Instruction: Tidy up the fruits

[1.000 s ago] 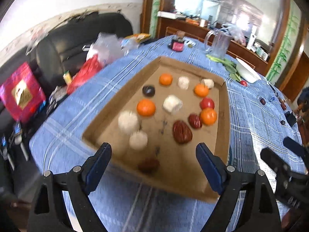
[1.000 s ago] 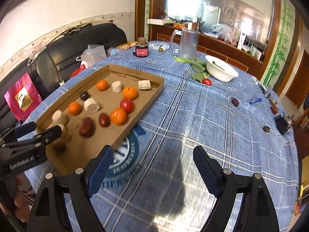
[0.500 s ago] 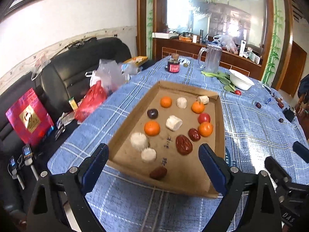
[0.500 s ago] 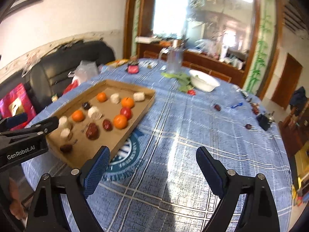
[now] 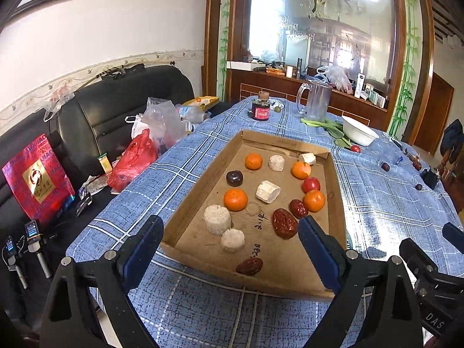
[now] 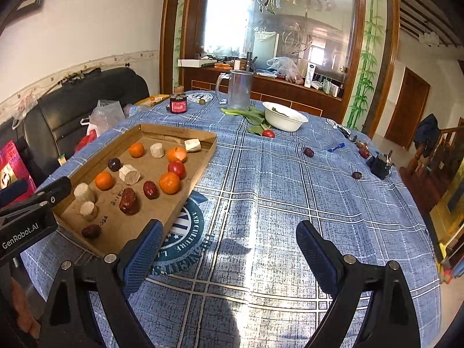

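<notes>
the left tongs [image 5: 230, 253] stand spread wide with nothing between the jaws, held above the near edge of the cardboard tray [image 5: 200, 185] and aimed down its length, so the fruit lies straight ahead of them and slightly below. nearest to them is a small dark date [image 5: 249, 266], alone by the near edge with its long axis running across the view; beyond it the large wrinkled date [image 5: 284, 223] lies lengthwise, pointing away. the right tongs [image 6: 229, 253] are also spread and empty, over bare blue checked cloth on the worktop [image 6: 290, 203], with the tray off to their left. the left hand is judged the nearer one for anything in the tray.

the tray holds four oranges, among them one at mid-left [image 5: 235, 199], a red tomato-like fruit [image 5: 311, 184], a dark plum [image 5: 234, 178], three dates and several pale cut cylinders, all mixed and unsorted. farther off a white bowl [image 6: 285, 117] holds what looks like a leaf, with greens and a red fruit [image 6: 268, 133] beside it, and loose dates [image 6: 308, 152] lie on the cloth to the right.
</notes>
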`<state>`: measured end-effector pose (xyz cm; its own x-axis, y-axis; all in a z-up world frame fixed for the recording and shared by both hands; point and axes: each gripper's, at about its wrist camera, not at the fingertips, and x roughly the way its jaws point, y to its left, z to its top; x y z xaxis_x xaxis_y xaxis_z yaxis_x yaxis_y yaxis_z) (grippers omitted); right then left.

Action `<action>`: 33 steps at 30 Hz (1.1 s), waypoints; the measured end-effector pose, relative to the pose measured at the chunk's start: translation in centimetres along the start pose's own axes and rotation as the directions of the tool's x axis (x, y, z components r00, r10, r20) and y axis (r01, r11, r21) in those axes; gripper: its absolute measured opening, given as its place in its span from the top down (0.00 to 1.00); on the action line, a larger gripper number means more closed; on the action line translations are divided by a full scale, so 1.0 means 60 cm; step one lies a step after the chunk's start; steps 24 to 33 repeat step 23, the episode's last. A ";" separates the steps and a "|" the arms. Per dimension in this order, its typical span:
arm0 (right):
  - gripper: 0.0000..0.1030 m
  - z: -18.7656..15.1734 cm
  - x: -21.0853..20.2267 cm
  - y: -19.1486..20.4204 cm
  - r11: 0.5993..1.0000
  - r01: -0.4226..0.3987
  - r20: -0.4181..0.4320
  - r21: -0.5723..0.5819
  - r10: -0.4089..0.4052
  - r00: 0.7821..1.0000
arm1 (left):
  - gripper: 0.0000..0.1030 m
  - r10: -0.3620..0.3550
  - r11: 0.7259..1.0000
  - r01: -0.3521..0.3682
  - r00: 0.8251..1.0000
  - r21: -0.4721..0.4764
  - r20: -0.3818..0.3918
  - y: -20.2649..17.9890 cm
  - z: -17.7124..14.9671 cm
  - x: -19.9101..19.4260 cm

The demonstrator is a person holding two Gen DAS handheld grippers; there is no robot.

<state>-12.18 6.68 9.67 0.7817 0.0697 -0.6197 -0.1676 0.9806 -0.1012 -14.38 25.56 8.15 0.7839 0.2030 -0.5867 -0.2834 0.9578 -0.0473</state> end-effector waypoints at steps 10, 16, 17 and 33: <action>0.08 -0.011 -0.008 -0.009 0.999 0.042 -0.020 -0.010 -0.043 0.999 | 0.09 -0.018 1.000 0.018 1.000 0.016 -0.023 -0.010 -0.010 -0.005; 0.08 -0.012 -0.012 -0.011 0.999 0.045 -0.018 -0.011 -0.046 0.999 | 0.09 -0.058 0.998 0.059 0.998 0.005 -0.038 -0.013 -0.016 -0.004; 0.08 -0.012 -0.012 -0.011 0.999 0.045 -0.020 -0.012 -0.045 0.999 | 0.09 -0.061 0.998 0.061 0.998 0.004 -0.034 -0.014 -0.017 -0.006; 0.08 -0.014 -0.007 -0.019 0.999 0.041 -0.041 0.001 -0.041 0.998 | 0.08 -0.073 0.997 0.073 0.997 0.022 -0.028 -0.021 -0.013 -0.012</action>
